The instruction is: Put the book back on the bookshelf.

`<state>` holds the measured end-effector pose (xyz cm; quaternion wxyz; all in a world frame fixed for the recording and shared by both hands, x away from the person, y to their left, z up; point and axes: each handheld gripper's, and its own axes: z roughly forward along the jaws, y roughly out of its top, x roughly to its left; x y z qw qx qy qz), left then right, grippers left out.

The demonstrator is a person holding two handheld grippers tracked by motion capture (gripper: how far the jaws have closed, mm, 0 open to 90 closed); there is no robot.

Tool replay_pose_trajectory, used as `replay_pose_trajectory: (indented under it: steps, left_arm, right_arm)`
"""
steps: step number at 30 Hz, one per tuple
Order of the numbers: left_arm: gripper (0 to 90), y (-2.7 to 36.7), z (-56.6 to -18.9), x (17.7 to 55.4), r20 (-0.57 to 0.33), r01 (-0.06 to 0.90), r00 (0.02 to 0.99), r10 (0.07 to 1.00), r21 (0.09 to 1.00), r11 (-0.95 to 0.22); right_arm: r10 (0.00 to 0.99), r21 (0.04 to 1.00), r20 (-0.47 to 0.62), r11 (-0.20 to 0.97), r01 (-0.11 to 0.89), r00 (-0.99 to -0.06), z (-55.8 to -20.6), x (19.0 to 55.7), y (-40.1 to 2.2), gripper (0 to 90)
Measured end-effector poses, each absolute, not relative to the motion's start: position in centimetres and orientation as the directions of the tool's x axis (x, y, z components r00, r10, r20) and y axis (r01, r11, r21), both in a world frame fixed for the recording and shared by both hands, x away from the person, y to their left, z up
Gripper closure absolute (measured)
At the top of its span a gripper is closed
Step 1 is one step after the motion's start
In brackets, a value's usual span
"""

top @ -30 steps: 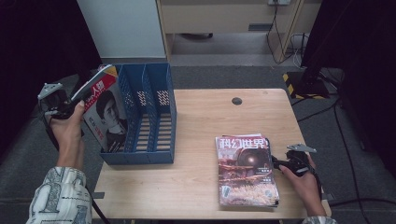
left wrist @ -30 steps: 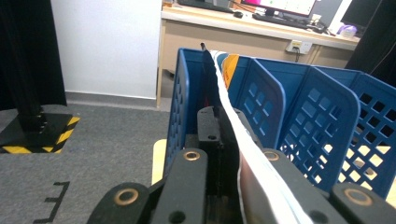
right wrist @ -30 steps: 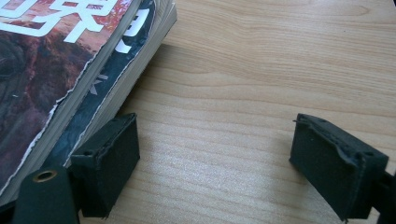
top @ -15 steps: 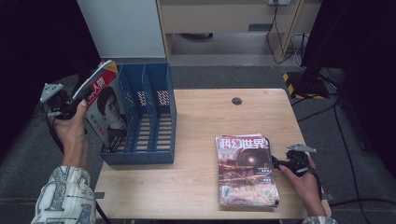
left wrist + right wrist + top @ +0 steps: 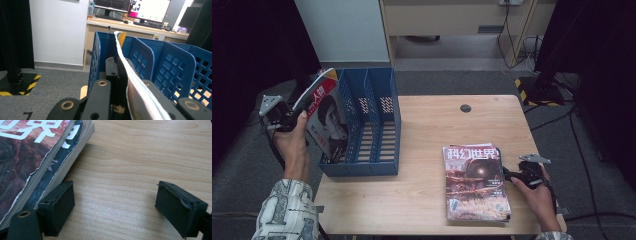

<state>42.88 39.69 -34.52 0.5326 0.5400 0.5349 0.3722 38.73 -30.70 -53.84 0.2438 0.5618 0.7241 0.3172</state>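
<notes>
Left gripper (image 5: pixel 287 117) clamped on magazine (image 5: pixel 326 120), tilted over left slot of blue file rack (image 5: pixel 377 125) so I can drop it in. Right gripper (image 5: pixel 508 175) jaws wide, parked beside magazine stack (image 5: pixel 474 182) on table (image 5: pixel 422 150), ready for next grab.

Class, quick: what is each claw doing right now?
Left claw: shut on magazine.
Right claw: open, holding nothing, beside the stack.
</notes>
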Motion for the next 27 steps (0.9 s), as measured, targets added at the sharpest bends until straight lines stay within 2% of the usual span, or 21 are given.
replay_pose_trajectory:
  steps: [10,27]
  left_arm:
    - [85.5,40.0,-35.4,42.9,-0.184,0.181,0.136,0.973,0.971,0.159]
    - [83.4,40.1,-34.7,42.6,-0.145,0.267,0.100,0.984,0.957,0.114]
  right_arm:
    - [0.968,0.733,0.003,0.167,0.659,-0.250,-53.8,38.7,-30.7,15.7]
    - [0.968,0.734,0.003,0.168,0.659,-0.250,-53.8,38.7,-30.7,15.7]
